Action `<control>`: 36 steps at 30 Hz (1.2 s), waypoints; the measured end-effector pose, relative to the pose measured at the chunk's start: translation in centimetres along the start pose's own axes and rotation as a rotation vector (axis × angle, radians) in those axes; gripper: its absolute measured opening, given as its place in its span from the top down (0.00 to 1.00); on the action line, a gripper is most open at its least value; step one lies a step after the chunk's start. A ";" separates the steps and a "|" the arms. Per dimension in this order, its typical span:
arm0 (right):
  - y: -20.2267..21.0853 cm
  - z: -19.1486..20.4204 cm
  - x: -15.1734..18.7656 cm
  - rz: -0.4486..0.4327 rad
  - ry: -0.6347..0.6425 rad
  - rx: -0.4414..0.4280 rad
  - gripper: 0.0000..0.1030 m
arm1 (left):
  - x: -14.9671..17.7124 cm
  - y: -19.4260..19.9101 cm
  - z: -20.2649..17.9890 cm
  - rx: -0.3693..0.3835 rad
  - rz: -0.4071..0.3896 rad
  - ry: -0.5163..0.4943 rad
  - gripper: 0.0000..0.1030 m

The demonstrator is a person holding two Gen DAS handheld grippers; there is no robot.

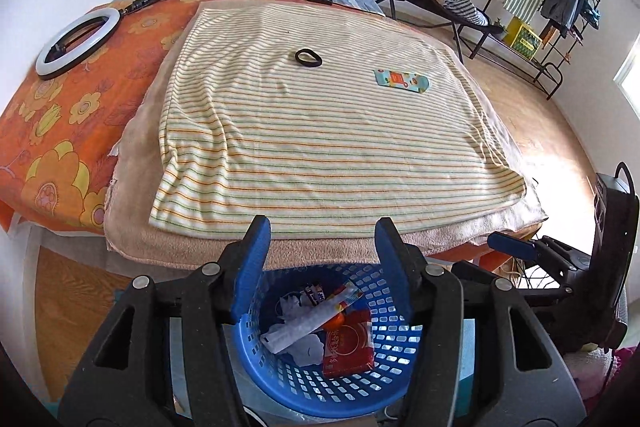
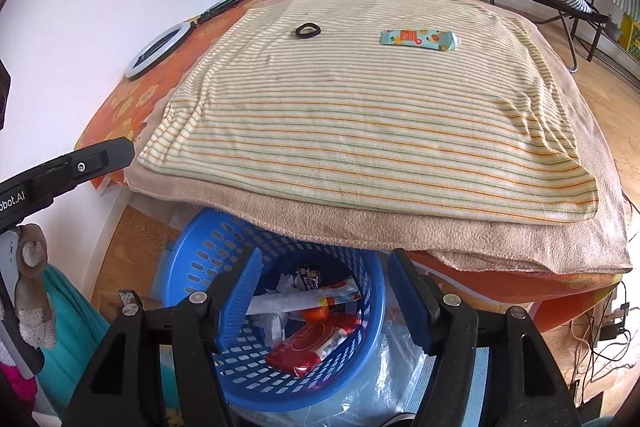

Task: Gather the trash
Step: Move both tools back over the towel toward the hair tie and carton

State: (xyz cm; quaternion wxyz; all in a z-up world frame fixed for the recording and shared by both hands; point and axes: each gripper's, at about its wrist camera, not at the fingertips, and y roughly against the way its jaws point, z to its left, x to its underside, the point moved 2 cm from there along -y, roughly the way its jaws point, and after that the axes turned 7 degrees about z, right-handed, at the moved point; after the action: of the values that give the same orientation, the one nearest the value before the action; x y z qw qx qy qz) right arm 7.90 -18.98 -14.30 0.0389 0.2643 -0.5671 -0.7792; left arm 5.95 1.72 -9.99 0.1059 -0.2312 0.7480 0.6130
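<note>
Basket [image 1: 352,383] stage: both grippers, left gripper [image 1: 322,267] and right gripper [image 2: 324,291], hang released, empty; next, the far packet [image 1: 401,81] needs reaching.

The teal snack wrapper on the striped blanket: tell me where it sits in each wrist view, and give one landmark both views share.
Left wrist view: the teal snack wrapper lies right of centre in the upper half, on the striped blanket.
Right wrist view: the wrapper lies upper right of centre, near the blanket's far edge.
Shared landmark: the black hair tie, left of the wrapper in both.
</note>
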 end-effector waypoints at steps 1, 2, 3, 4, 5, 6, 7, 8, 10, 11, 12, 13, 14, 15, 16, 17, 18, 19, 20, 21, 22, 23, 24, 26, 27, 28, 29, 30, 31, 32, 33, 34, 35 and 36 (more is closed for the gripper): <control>0.1 -0.1 -0.3 -0.007 -0.002 0.005 0.28 | -0.3 -0.2 0.0 0.001 0.003 -0.001 0.46; 0.2 -0.3 -0.5 -0.014 -0.004 0.010 0.24 | -0.7 -0.4 0.0 0.002 0.004 0.000 0.46; 0.3 -0.4 -0.8 -0.019 -0.007 0.014 0.21 | -1.0 -0.7 0.0 0.007 0.007 0.002 0.46; 0.4 -0.6 -1.1 -0.025 -0.011 0.018 0.18 | -1.4 -1.0 0.1 0.011 0.011 0.004 0.46; 0.5 -0.9 -1.4 -0.031 -0.017 0.021 0.15 | -1.7 -1.3 0.1 0.009 0.015 0.008 0.46; 0.6 -1.1 -1.8 -0.035 -0.023 0.022 0.15 | -2.1 -1.6 0.2 0.003 0.018 0.012 0.46; 0.6 -1.4 -2.2 -0.037 -0.028 0.024 0.15 | -2.4 -2.0 0.3 -0.003 0.020 0.017 0.46; 0.6 -1.8 -2.6 -0.038 -0.033 0.030 0.15 | -2.8 -2.4 0.5 -0.009 0.023 0.025 0.46; 0.7 -2.6 -3.5 -0.037 -0.048 0.039 0.15 | -3.6 -3.3 0.8 -0.011 0.033 0.036 0.46; 0.7 -3.1 -3.9 -0.036 -0.058 0.040 0.15 | -4.0 -3.7 1.0 -0.017 0.037 0.037 0.46; 0.7 -3.6 -4.4 -0.037 -0.070 0.037 0.15 | -4.4 -4.0 1.1 -0.025 0.037 0.040 0.46; 0.6 -4.1 -4.9 -0.038 -0.082 0.031 0.15 | -4.9 -4.4 1.2 -0.029 0.036 0.044 0.46; 0.6 -4.6 -5.5 -0.038 -0.093 0.024 0.15 | -5.3 -4.7 1.3 -0.029 0.038 0.046 0.46; 0.6 -5.1 -6.1 -0.036 -0.104 0.019 0.15 | -5.8 -5.0 1.4 -0.029 0.039 0.045 0.46; 0.6 -5.6 -6.8 -0.037 -0.112 0.017 0.15 | -6.4 -5.3 1.5 -0.032 0.036 0.043 0.46; 0.6 -6.1 -7.4 -0.040 -0.116 0.018 0.15 | -7.1 -5.7 1.5 -0.037 0.033 0.040 0.46; 0.6 -6.5 -8.1 -0.045 -0.115 0.024 0.15 | -7.7 -6.0 1.5 -0.037 0.032 0.041 0.46; 0.6 -6.9 -8.9 -0.052 -0.111 0.033 0.15 | -8.4 -6.4 1.5 -0.029 0.031 0.046 0.46; 0.5 -7.3 -9.8 -0.058 -0.107 0.047 0.15 | -9.1 -6.7 1.5 -0.013 0.030 0.048 0.46; 0.4 -7.8 -10.6 -0.062 -0.107 0.059 0.15 | -9.9 -7.1 1.5 -0.009 0.031 0.047 0.46; 0.4 -8.3 -11.4 -0.067 -0.110 0.063 0.15 | -10.7 -7.5 1.4 -0.016 0.028 0.045 0.46; 0.3 -8.8 -12.3 -0.073 -0.112 0.061 0.15 | -11.4 -7.9 1.3 -0.012 0.023 0.040 0.46; 0.1 -9.3 -13.1 -0.076 -0.119 0.064 0.15 | -12.1 -8.4 1.2 -0.004 0.023 0.033 0.46; -0.2 -10.4 -14.8 -0.081 -0.134 0.070 0.15 | -13.6 -9.5 1.0 0.009 0.035 0.027 0.46; -0.4 -10.9 -15.5 -0.084 -0.139 0.070 0.15 | -14.3 -10.0 1.1 0.011 0.038 0.031 0.46; -0.7 -11.3 -16.2 -0.088 -0.143 0.074 0.15 | -14.9 -10.6 1.1 0.010 0.038 0.038 0.46; -0.9 -11.8 -16.9 -0.093 -0.144 0.082 0.15 | -15.5 -11.2 1.2 0.015 0.041 0.044 0.46; -1.2 -12.2 -17.5 -0.095 -0.143 0.091 0.16 | -16.1 -11.8 1.3 0.016 0.045 0.048 0.46; -1.6 -12.5 -18.1 -0.094 -0.146 0.097 0.16 | -16.6 -12.4 1.3 0.013 0.048 0.051 0.46; -2.0 -12.9 -18.7 -0.094 -0.150 0.101 0.17 | -17.1 -13.0 1.4 0.013 0.051 0.052 0.46; -2.4 -13.3 -19.2 -0.092 -0.156 0.104 0.20 | -17.5 -13.6 1.4 0.011 0.056 0.050 0.46; -2.9 -13.7 -19.6 -0.087 -0.162 0.102 0.21 | -17.9 -14.2 1.4 0.005 0.059 0.050 0.46; -3.4 -14.0 -20.0 -0.080 -0.169 0.093 0.23 | -18.2 -14.7 1.4 0.005 0.062 0.050 0.46; -3.8 -14.3 -20.4 -0.075 -0.175 0.086 0.25 | -18.5 -15.3 1.4 0.003 0.065 0.047 0.46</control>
State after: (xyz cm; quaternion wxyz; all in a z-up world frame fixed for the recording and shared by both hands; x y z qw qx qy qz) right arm 32.83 -22.60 -13.38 -0.0511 0.2176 -0.5908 -0.7752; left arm 29.18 4.89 -15.37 0.0684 -0.2210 0.7582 0.6096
